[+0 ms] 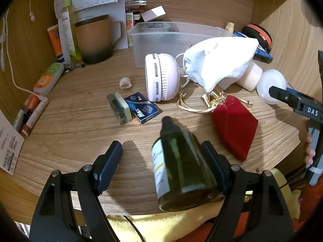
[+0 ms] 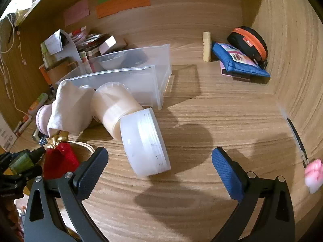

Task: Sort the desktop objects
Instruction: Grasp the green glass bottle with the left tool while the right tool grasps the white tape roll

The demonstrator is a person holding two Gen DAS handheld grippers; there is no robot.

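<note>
Right now the left gripper (image 1: 161,159), spread wide, frames a green bottle (image 1: 181,169) at the desk edge; right gripper (image 2: 159,167) gapes over bare wood

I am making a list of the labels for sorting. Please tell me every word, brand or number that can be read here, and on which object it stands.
"HYTOOR", printed twice on the band of the white round device.
"Max" and "5 pcs" (the second is unclear) on the blue box.
"DAS" on the right claw.
Too blurred or small: the green bottle label, the white pouch print, papers, tubes, sticky notes.
</note>
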